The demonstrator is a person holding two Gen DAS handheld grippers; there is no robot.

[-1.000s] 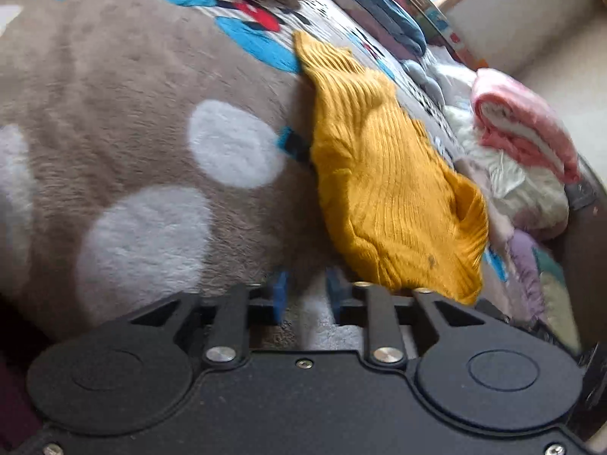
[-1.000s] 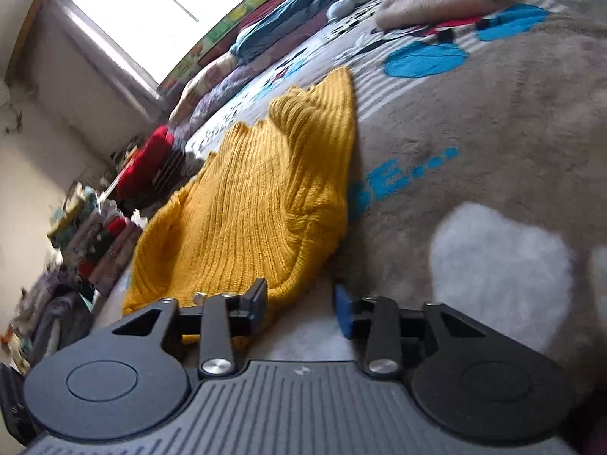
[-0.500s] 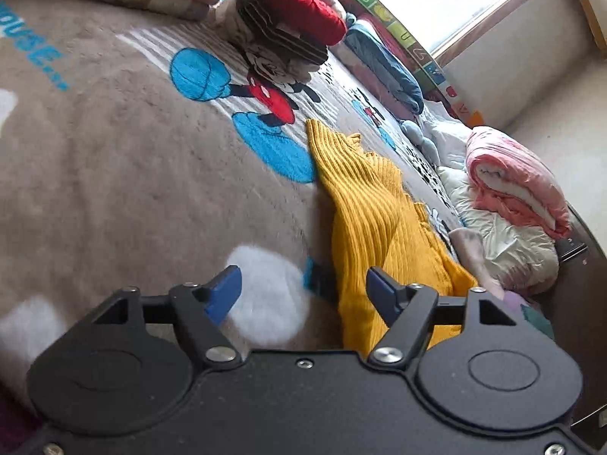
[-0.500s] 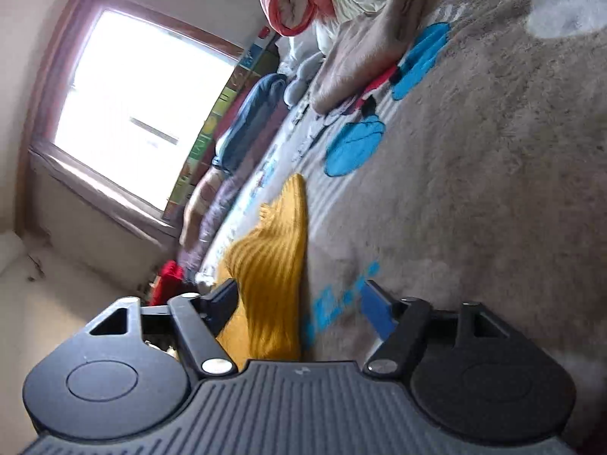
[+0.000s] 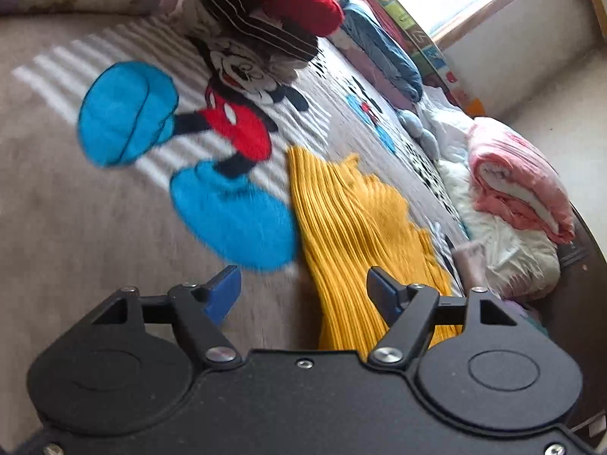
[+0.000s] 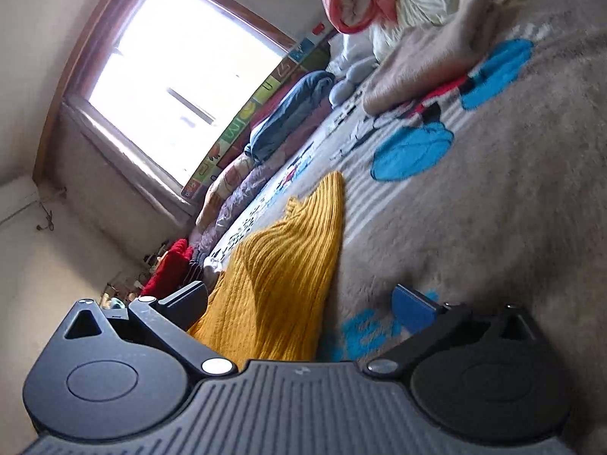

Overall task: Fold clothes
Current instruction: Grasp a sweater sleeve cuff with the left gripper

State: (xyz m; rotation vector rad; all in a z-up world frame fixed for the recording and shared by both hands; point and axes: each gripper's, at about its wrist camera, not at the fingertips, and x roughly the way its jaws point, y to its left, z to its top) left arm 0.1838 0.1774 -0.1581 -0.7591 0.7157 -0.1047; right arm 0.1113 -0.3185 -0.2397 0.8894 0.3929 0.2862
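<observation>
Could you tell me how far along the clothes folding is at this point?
Done: the yellow sweater lies folded into a narrow strip on the blanket, and a stack sits beyond. In hand: nothing; the left gripper and right gripper are open. Left: possibly another fold, then stacking it.

Letter tiles on colourful board (image 6: 242,129) by window: "M", "U" readable; blanket lettering blurred.
</observation>
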